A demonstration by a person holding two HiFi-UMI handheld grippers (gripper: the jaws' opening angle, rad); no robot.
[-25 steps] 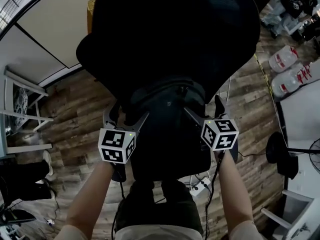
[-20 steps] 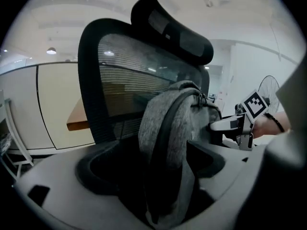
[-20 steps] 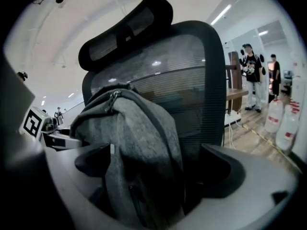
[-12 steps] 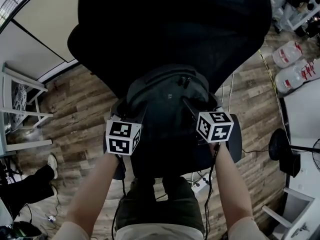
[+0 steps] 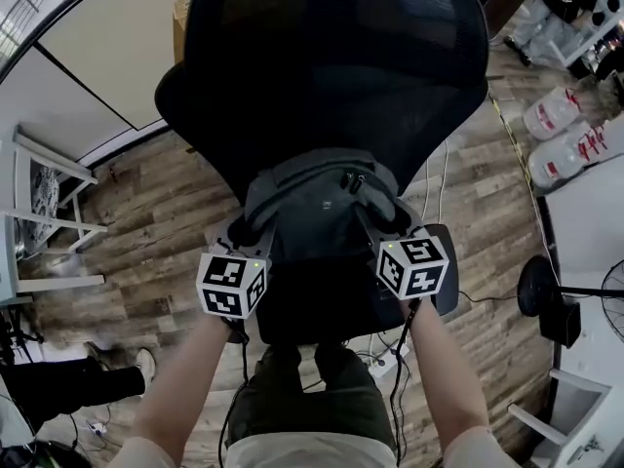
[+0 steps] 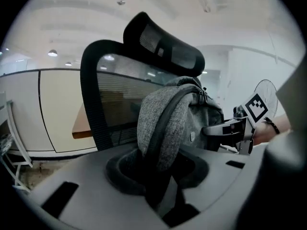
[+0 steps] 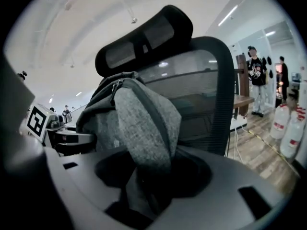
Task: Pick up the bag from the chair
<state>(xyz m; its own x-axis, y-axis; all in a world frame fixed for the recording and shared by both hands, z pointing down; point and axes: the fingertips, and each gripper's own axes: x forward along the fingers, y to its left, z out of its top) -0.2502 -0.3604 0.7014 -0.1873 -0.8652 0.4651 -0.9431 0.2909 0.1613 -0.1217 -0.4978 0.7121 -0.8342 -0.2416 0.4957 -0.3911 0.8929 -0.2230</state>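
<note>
A grey backpack [image 5: 322, 213] stands upright against the back of a black mesh office chair [image 5: 331, 76]. My left gripper [image 5: 255, 230] holds it from the left and my right gripper [image 5: 373, 220] from the right. In the left gripper view, a grey shoulder strap [image 6: 160, 128] runs down into the shut jaws of the left gripper [image 6: 160, 190]; the right gripper [image 6: 240, 126] shows beyond the bag. The right gripper view shows the other strap [image 7: 144, 138] pinched in the right gripper [image 7: 144, 190], in front of the chair back [image 7: 211, 95].
Large water jugs [image 5: 561, 135] stand on the wood floor at the right, with a fan base [image 5: 561, 310] nearer. A white rack [image 5: 39, 213] is at the left. Cables and a power strip [image 5: 390, 364] lie under the chair. People [image 7: 254, 80] stand far off.
The bag has come up a little between the two grippers and shows more of its grey top. The grippers have drawn slightly closer together, still holding the straps.
</note>
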